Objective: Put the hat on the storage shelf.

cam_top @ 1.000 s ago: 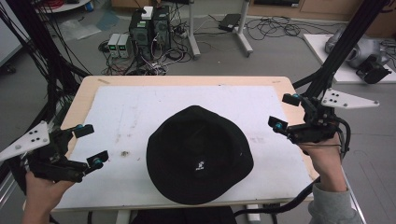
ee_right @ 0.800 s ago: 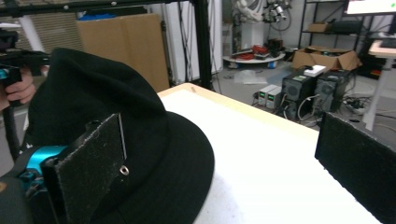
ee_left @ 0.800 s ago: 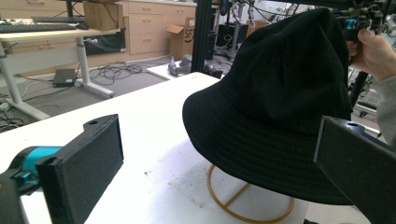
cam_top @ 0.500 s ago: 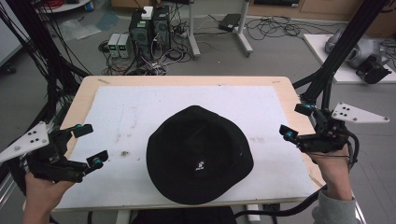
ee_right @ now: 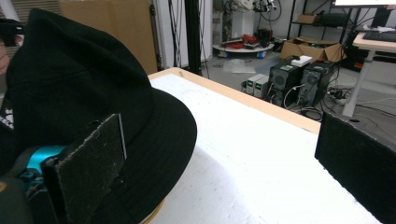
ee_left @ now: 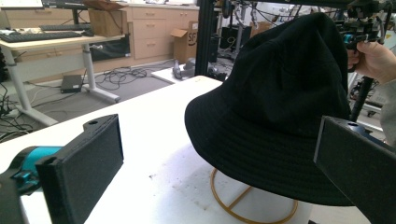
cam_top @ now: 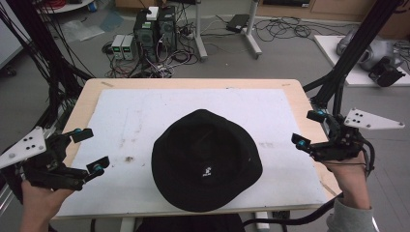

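Hat (cam_top: 207,160) sits untouched on the desk (cam_top: 145,111) between both spread, empty jaws, as the right gripper (cam_top: 309,129) has drawn back outward, suggesting no grasp yet.

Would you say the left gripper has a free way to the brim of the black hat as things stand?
Probably yes. The left gripper is open beside the hat, its jaws facing the brim, with bare white table top between them and nothing in the way.
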{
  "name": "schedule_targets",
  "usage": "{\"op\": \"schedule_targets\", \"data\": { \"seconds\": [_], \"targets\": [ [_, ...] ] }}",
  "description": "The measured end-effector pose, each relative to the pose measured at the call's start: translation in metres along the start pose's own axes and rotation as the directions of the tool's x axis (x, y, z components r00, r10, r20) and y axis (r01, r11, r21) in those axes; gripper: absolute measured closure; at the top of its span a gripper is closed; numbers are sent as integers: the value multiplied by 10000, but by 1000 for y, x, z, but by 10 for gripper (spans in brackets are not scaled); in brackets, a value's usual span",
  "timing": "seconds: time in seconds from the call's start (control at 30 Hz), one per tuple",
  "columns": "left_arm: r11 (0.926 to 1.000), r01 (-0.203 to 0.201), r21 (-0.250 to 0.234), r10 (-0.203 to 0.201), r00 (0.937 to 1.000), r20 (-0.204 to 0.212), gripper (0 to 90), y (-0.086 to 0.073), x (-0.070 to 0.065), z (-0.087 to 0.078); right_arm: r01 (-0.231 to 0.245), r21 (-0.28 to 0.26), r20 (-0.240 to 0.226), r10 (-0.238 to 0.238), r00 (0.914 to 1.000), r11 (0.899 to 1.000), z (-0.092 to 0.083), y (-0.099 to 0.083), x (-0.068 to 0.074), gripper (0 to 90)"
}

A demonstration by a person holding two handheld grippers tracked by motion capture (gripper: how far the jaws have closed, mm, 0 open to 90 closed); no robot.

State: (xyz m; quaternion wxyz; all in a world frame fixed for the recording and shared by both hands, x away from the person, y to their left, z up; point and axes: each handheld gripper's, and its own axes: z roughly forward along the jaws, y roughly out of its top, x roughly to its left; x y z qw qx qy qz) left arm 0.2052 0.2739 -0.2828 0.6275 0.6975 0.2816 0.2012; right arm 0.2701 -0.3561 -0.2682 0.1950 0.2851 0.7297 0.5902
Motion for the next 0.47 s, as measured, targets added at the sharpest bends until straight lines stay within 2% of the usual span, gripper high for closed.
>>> {"op": "schedule_targets", "data": {
  "seconds": [0.13, 0.37, 0.47],
  "targets": [
    [10000, -8, -98, 7, 9999, -105, 17, 2, 0, -4, -63, -157, -3, 63, 10000, 9999, -7, 0, -4, 10],
    [9999, -23, -101, 21, 9998, -184, 17, 1, 1, -5, 0, -186, -115, -2, 9999, 9998, -7, 1, -3, 10],
    [9998, -162, -95, 157, 9989, -439, 17, 0, 3, -5, 23, -217, -232, -28, 9997, 9998, -7, 1, -2, 10]
  ]
}}
